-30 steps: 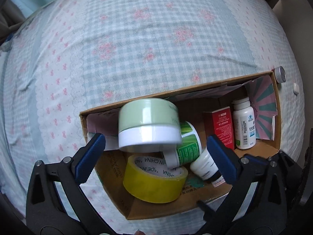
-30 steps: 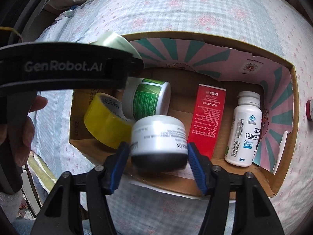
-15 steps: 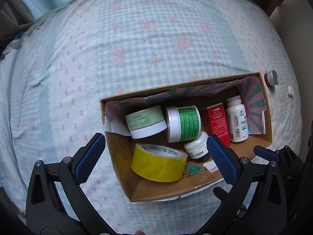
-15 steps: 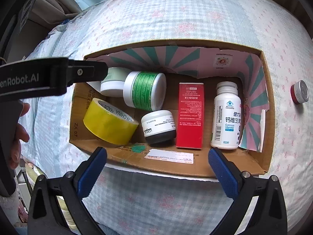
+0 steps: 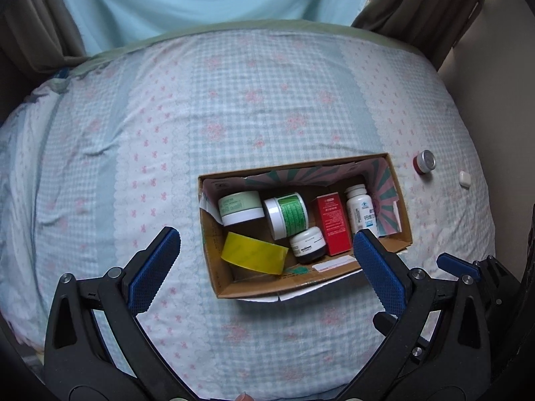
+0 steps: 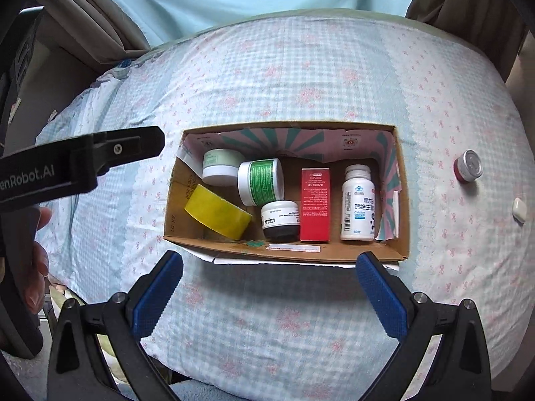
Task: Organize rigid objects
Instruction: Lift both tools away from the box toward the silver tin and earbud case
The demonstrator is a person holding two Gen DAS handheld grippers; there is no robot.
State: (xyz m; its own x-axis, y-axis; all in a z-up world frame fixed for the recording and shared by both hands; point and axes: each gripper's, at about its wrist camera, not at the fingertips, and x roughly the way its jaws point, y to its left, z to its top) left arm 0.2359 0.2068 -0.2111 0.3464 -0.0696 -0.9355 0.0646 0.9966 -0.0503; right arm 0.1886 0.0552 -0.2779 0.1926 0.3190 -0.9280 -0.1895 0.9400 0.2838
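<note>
Both tools now empty, jaws wide: left tool (image 5: 265,257), right tool (image 6: 269,275). They've pulled back from the brown cardboard box (image 6: 334,252) mid-frame on the bed. Pale-green jar (image 5: 240,208) and small black-and-white jar (image 6: 280,220) released inside; red-capped tin (image 6: 468,166) at right remains out.

Both wrist cameras look steeply down from above, sharing the cardboard box (image 5: 403,215) on the bed (image 5: 234,117).
</note>
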